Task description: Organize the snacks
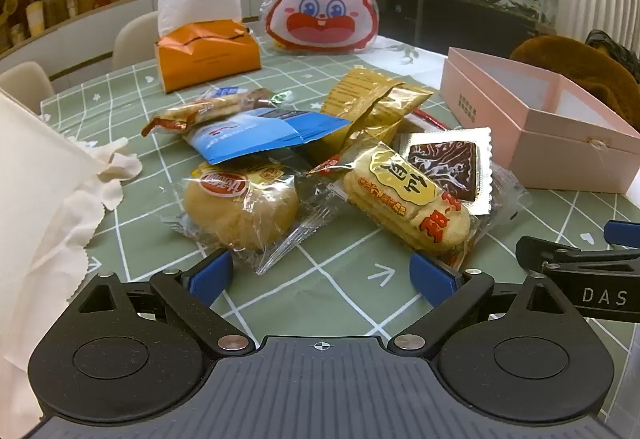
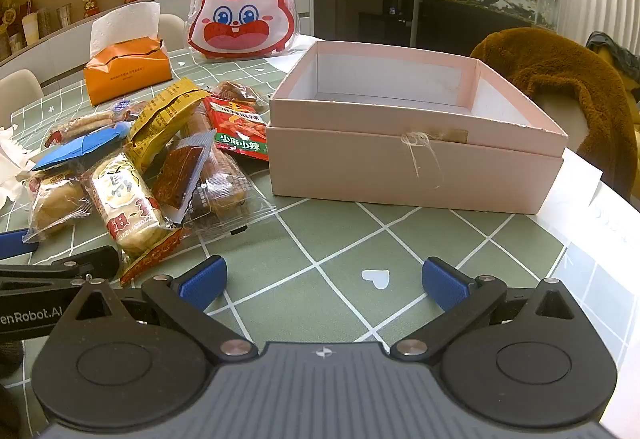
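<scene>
A pile of wrapped snacks lies on the green checked tablecloth [image 1: 344, 299]: a round bun [image 1: 240, 207], a rice cracker pack [image 1: 408, 195], a dark square packet [image 1: 448, 163], a blue packet [image 1: 272, 131] and a gold packet [image 1: 368, 107]. My left gripper [image 1: 320, 277] is open and empty just in front of the bun and cracker pack. An open, empty pink box [image 2: 416, 159] stands right of the pile. My right gripper [image 2: 324, 281] is open and empty over bare cloth in front of the box. The cracker pack [image 2: 124, 207] and a red packet [image 2: 240, 127] also show there.
An orange tissue box [image 1: 208, 55] and a rabbit-face bag [image 1: 324, 3] stand at the back of the table. White cloth [image 1: 44, 191] lies at the left. A brown fleece [image 2: 560, 79] hangs on a chair behind the box. The right gripper's side [image 1: 580, 267] shows at the left view's edge.
</scene>
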`<state>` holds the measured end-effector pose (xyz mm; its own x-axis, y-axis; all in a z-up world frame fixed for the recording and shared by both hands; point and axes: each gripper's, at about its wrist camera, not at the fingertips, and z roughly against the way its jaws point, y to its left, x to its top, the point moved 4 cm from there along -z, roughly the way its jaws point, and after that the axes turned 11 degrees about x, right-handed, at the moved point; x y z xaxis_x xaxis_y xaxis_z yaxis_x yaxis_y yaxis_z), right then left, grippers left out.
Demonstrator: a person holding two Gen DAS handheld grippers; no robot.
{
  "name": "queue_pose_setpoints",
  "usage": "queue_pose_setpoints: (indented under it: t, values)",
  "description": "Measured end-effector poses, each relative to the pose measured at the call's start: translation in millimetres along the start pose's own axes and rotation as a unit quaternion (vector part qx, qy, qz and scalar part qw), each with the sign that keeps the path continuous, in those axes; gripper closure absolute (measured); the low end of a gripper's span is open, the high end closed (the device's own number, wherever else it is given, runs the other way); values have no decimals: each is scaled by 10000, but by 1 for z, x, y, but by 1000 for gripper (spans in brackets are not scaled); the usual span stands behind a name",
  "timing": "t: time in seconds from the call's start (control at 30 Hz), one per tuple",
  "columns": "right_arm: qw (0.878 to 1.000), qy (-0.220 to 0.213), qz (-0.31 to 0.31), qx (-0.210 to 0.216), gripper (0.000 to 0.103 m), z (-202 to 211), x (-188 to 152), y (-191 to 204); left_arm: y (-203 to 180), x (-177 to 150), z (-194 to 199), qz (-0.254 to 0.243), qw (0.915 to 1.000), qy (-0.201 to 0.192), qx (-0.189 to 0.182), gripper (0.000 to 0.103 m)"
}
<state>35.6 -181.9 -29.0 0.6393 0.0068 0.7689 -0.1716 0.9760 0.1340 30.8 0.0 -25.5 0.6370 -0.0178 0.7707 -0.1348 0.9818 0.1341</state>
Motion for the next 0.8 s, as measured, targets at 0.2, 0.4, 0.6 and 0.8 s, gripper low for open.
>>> queue_pose_setpoints:
  t: [0.2, 0.4, 0.6, 0.8]
  values:
    - [10000, 0, -3, 3, 0, 0, 0, 0, 0, 0, 0, -6, 10000, -15, 5, 4]
    - [10000, -2, -3, 3, 0, 0, 0, 0, 0, 0, 0, -6, 10000, -16, 7, 4]
    - [10000, -1, -3, 3, 0, 0, 0, 0, 0, 0, 0, -11, 10000, -19, 13, 4]
    - [10000, -1, -4, 4, 0, 0, 0, 0, 0, 0, 0, -10, 10000, -19, 12, 4]
